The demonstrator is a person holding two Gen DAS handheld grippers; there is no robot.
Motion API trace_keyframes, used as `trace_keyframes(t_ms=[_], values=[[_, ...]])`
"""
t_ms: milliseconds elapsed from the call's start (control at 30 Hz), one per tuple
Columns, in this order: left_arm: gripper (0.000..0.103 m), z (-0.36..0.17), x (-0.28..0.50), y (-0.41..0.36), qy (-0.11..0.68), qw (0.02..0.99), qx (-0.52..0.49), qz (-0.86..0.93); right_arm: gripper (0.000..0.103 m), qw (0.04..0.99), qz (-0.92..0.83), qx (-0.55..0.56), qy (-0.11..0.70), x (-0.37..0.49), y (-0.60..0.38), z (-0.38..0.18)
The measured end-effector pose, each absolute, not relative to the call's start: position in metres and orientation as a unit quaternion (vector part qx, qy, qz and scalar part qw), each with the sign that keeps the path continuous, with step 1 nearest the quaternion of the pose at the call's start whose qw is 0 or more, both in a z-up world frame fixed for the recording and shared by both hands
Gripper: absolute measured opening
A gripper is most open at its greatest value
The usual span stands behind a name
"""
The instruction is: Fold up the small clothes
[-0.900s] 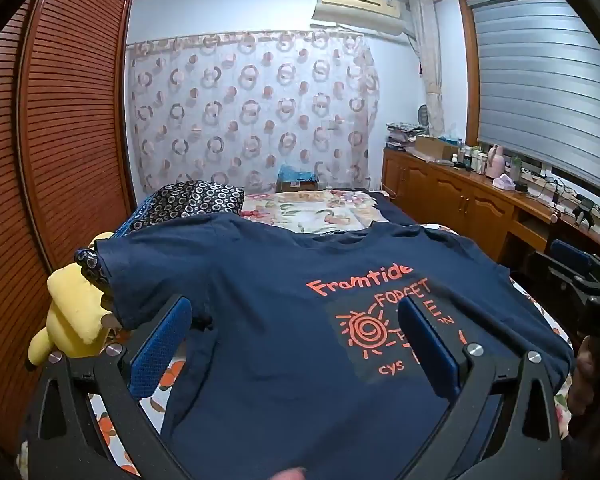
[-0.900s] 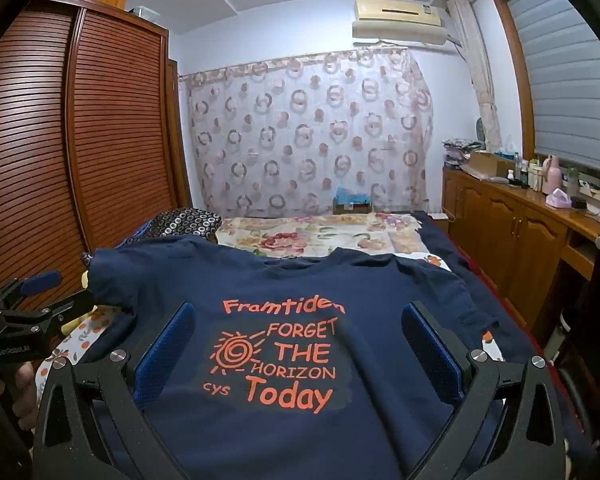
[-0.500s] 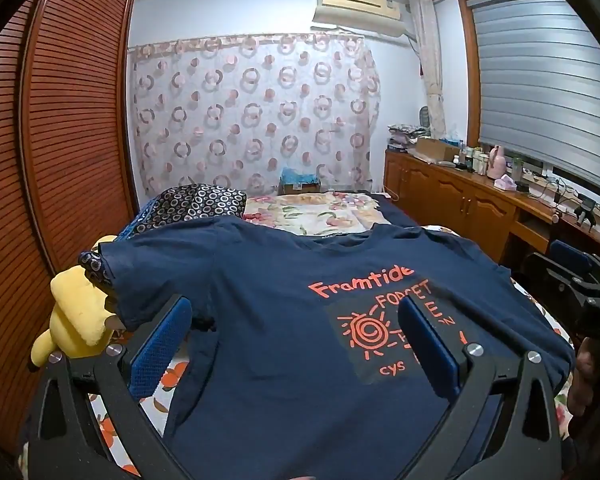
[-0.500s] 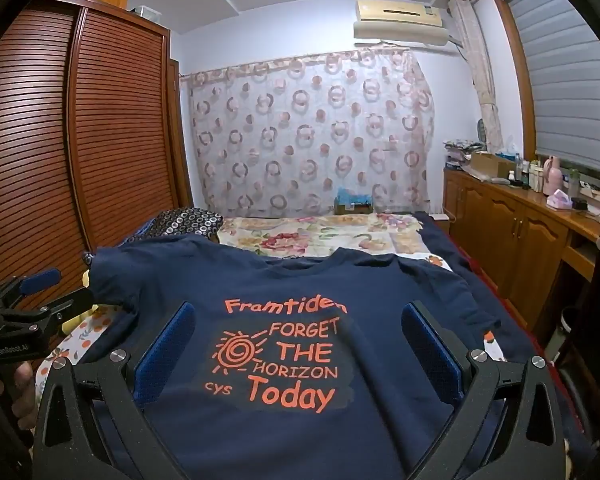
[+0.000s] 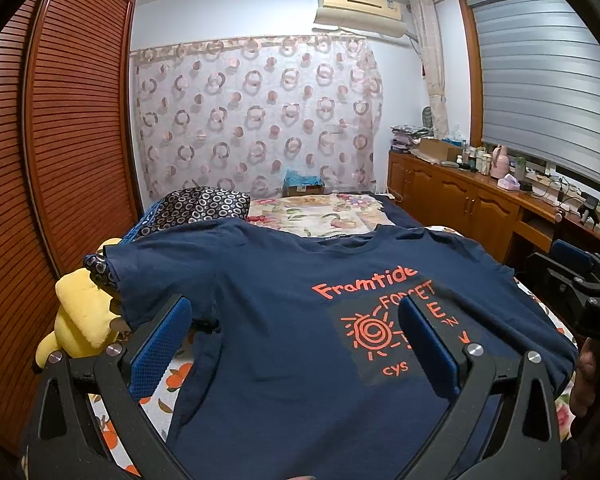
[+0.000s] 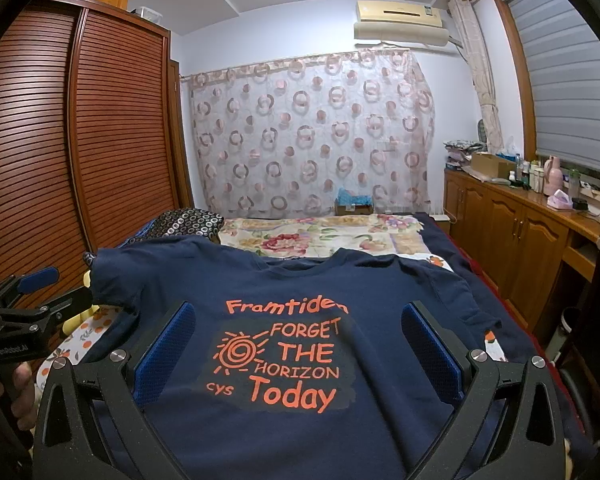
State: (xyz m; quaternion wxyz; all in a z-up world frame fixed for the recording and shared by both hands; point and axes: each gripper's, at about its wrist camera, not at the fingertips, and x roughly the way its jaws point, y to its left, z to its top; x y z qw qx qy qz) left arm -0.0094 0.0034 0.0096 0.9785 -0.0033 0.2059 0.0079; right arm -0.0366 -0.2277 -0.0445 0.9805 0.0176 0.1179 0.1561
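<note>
Bedroom bed, navy tee spread flat, both tools, left tool and right tool, gaping empty, so I'd pinch both sleeves evenly.

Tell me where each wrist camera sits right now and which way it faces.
Left wrist: behind the open left gripper, facing up the bed over the navy T-shirt; right gripper and a hand at its right edge.
Right wrist: behind the open right gripper, centred on the shirt print; left gripper at its left edge.
Shared: shirt, curtain, air conditioner.
</note>
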Motion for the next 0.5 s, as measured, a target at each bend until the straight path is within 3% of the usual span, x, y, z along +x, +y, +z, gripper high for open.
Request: trace_keyframes(t_ms=[500], values=[[0.103,0.0104,-0.0092,0.0028,0.206,0.979,0.000,0.008,0.103,0.981,0.156,0.018,0.117,-0.0370,-0.2284,-0.0443]])
